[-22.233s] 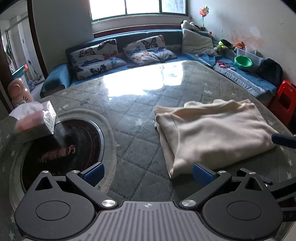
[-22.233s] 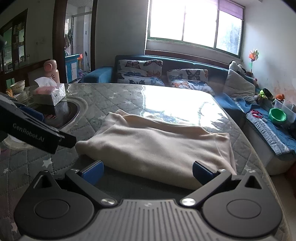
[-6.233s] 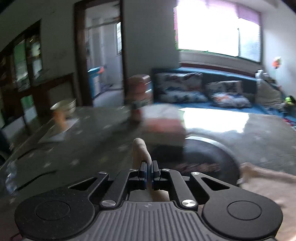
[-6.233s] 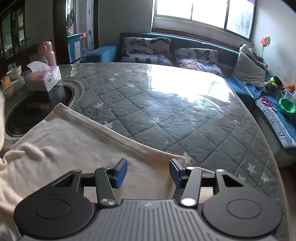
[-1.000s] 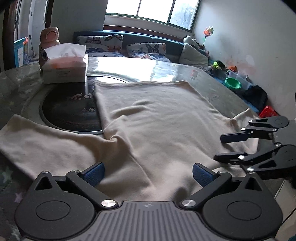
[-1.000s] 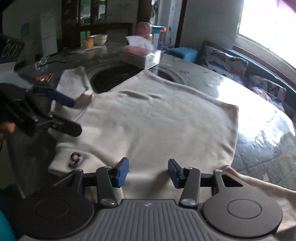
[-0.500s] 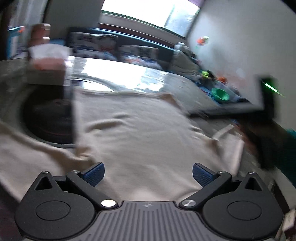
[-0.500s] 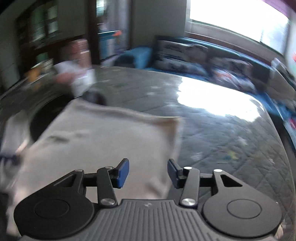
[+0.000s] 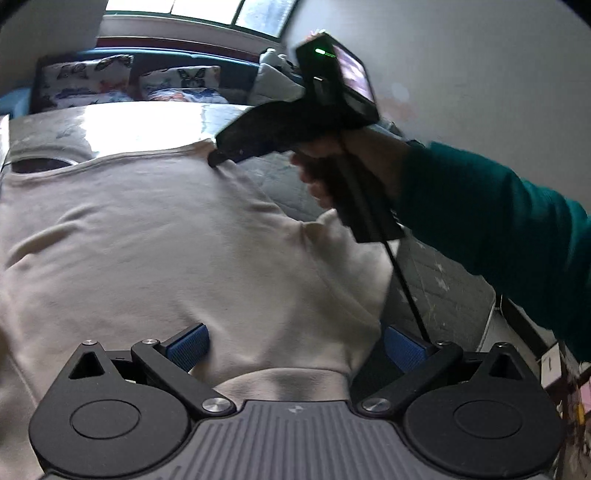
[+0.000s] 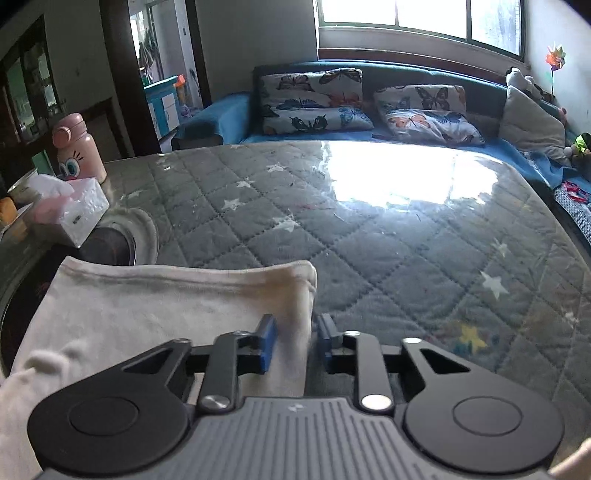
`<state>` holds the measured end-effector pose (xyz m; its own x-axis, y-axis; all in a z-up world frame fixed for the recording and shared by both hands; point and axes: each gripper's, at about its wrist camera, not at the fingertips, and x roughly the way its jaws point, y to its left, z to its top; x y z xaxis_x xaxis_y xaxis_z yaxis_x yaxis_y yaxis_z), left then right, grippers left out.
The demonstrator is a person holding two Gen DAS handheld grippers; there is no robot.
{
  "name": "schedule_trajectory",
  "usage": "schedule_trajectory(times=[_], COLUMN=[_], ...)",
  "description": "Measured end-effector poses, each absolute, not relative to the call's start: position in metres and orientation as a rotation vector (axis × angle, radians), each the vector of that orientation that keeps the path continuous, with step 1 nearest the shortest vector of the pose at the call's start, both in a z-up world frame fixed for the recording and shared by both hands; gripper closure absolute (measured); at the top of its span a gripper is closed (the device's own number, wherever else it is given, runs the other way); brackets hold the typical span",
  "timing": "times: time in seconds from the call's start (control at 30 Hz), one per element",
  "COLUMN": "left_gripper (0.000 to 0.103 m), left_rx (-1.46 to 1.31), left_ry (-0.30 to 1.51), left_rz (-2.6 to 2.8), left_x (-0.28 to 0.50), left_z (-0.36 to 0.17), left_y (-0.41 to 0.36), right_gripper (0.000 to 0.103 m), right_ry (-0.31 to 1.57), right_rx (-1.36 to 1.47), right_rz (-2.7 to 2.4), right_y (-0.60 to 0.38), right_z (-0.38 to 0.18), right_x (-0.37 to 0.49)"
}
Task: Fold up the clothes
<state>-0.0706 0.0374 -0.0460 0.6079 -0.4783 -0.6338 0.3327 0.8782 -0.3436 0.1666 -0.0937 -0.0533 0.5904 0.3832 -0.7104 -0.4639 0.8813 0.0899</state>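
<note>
Window [image 10: 421, 14] spans back wall, bright daylight; strong glare patch on table [image 10: 369, 229]. Table cover grey, quilted in diamonds, white stars, under a glossy clear sheet. Dark round inset [image 10: 107, 240] with metal rim at table's left. Blue sofa [image 10: 229, 110] under the window; two butterfly-print pillows [image 10: 314, 99] side by side, grey cushion [image 10: 528, 122] at right end. Pinwheel [image 10: 556, 59] against right wall. Walls pale, plain. Dark wooden door frame [image 10: 118, 74] at left, doorway beyond lit. Tissue box [image 10: 70, 210] and pink bottle [image 10: 77, 147] at table's left edge, bottle behind box.
</note>
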Motion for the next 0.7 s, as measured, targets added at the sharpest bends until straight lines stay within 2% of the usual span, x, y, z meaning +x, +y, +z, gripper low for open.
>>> schedule_trajectory(times=[0.07,0.47,0.7], left_gripper=[0.000,0.000,0.000], left_rx=[-0.199,-0.187,-0.269], left_ry=[0.790,0.754,0.785], left_rz=[-0.486,-0.568,-0.542], left_x=[-0.070,-0.075,-0.067], left_z=[-0.047,-0.051,-0.044], left_y=[0.036,0.015,0.044], right_gripper=[0.099,0.100,0.087], right_ry=[0.794,0.751,0.714], right_rx=[-0.114,-0.195,-0.222], right_rz=[0.481,0.311,0.366], right_y=[-0.093,-0.107,-0.115], right_z=[-0.053,-0.055,-0.033], right_x=[0.168,0.171,0.155])
